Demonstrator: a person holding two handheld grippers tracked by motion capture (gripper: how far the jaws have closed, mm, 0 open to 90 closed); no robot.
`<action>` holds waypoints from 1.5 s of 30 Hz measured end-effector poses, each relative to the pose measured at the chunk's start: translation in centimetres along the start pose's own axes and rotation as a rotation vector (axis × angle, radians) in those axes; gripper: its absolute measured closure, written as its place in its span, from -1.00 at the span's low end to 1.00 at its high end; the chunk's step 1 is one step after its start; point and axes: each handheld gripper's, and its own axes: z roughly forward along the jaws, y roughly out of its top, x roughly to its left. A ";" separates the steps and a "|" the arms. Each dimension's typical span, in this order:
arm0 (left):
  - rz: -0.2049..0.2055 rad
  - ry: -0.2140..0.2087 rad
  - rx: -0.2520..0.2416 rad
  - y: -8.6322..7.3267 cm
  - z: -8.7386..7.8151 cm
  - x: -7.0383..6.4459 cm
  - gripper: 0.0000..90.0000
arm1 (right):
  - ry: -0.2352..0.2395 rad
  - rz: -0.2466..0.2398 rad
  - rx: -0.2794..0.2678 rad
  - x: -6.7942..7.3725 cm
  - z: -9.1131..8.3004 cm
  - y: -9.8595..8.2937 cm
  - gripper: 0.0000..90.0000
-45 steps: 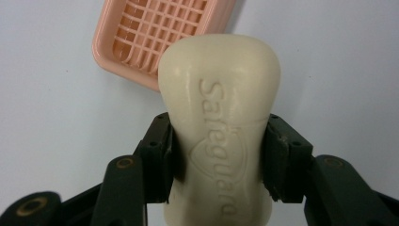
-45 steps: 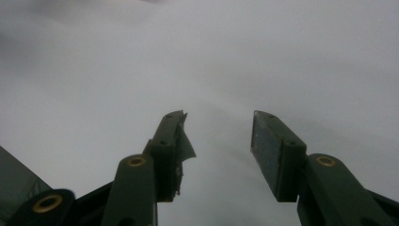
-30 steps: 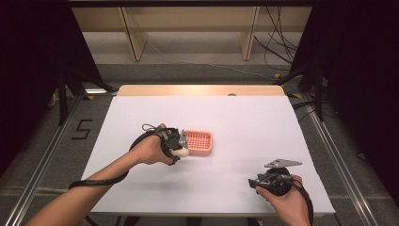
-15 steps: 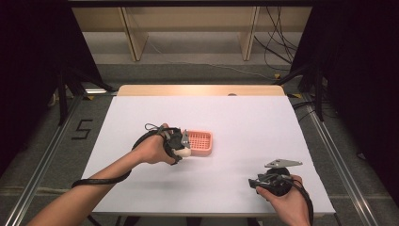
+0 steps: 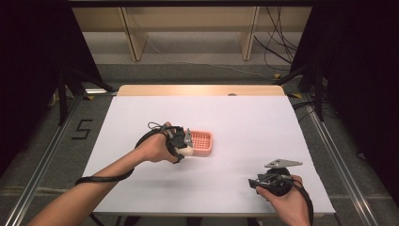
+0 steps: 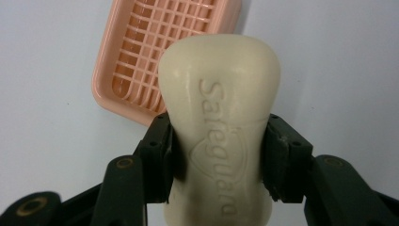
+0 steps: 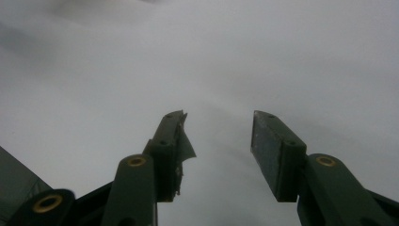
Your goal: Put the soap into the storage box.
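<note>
White-covered worktop (image 5: pixel 244 127) on a wooden table, dark surroundings, cables on the floor behind.

Our left gripper (image 5: pixel 184 143) has its fingers (image 6: pixel 157 155) clamped on the cream oval soap bar embossed "Safeguard" (image 6: pixel 219 108), held mid-body from both sides. In the left gripper view the bar's far end sits over the near corner of the pink plastic slatted soap dish (image 6: pixel 141 61); whether it touches the dish we cannot tell. In the high view the soap (image 5: pixel 187 151) is at the dish's (image 5: pixel 203 141) left edge, mid-worktop.

Our right gripper (image 5: pixel 275 176) is parked near the worktop's front right, well apart from the dish, fingers (image 7: pixel 273 150) spread wide with nothing between them. One finger pad looks torn or peeling (image 7: pixel 184 141).

Our read: we're about to place the soap in the dish.

Risks from here:
- Bar is smooth and rounded, and the grip sits on its narrow waist. It could twist or slip out if we tilt it.
- Dish is light and unbraced. Pushing the soap against its rim could shove it along the worktop or tip it.
- Releasing with the bar only partly over the rim would leave it hanging on the edge or sliding off onto the worktop.
- Right gripper is too far away to steady the dish.
</note>
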 end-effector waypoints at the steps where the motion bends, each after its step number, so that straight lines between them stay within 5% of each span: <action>1: -0.001 -0.001 -0.001 0.1 0.0 0.0 0.10 | 0.009 0.000 -0.025 0.0 0.2 -0.1 0.23; 7: 0.004 0.001 0.000 0.3 0.0 0.1 0.10 | -0.011 -0.009 0.004 0.0 0.0 0.0 0.23; 18: 0.009 0.010 -0.011 0.9 0.0 0.4 0.10 | -0.010 -0.041 -0.022 -0.3 0.1 0.0 0.23; 45: 0.011 0.031 -0.021 1.9 0.2 1.3 0.10 | 0.008 -0.041 -0.014 -0.4 -0.1 0.0 0.23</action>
